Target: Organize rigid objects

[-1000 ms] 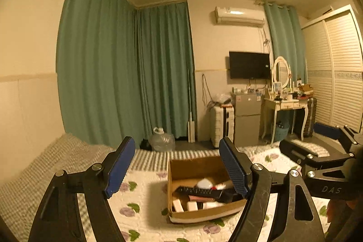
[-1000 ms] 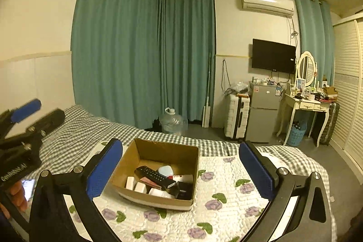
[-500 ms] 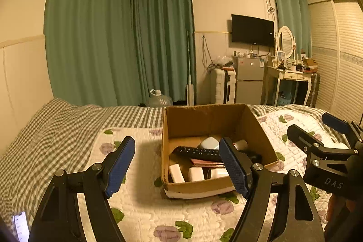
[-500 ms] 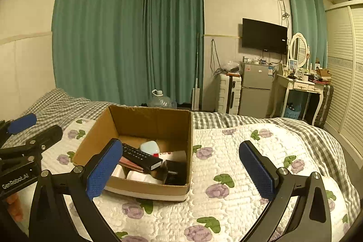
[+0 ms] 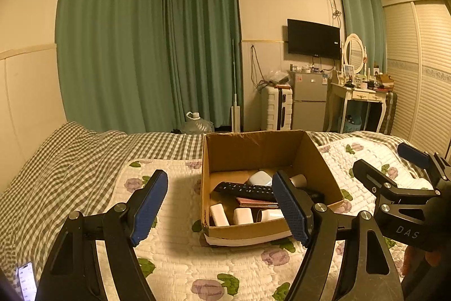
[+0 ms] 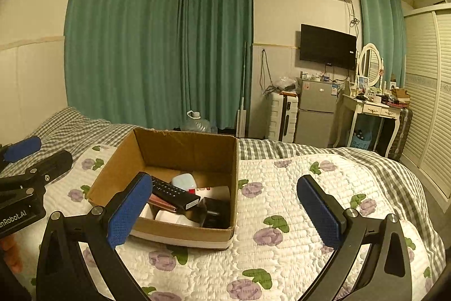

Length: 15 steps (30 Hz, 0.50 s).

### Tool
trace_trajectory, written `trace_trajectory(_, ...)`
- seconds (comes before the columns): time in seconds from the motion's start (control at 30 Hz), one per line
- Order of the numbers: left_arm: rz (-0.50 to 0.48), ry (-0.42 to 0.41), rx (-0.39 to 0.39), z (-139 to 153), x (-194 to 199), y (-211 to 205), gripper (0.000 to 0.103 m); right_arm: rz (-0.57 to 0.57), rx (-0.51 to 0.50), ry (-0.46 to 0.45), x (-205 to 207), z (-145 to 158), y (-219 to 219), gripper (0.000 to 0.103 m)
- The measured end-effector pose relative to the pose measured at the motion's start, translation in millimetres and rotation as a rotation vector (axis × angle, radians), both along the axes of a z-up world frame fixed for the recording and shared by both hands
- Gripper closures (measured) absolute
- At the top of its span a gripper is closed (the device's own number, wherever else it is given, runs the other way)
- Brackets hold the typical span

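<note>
Left gripper spread wide, holding nothing; right gripper likewise gaping and empty. Ahead of both, on the quilt: cardboard box, remote control inside, just beyond the left gripper's right-hand pad.

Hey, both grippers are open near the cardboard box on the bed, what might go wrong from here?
The long black remote control lies propped across a crowded pile, so pulling it may drag the pink flat item beneath it. The open brown cardboard box sits on a soft floral quilt, so it might shift or tip under a push.
</note>
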<state>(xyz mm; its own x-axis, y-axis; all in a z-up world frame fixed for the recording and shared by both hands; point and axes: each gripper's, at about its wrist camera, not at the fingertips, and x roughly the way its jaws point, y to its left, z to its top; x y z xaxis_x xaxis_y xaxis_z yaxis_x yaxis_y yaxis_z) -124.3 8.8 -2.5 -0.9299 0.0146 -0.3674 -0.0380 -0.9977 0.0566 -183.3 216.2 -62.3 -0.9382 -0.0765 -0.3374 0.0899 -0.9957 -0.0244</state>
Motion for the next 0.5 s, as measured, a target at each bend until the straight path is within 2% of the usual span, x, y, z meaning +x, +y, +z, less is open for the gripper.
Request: trace_trajectory(0.5,-0.006,-0.030,0.010,-6.3,-3.8,-0.6,0.024,-0.014,0.000,-0.011,-0.6,-0.4,1.4,0.000)
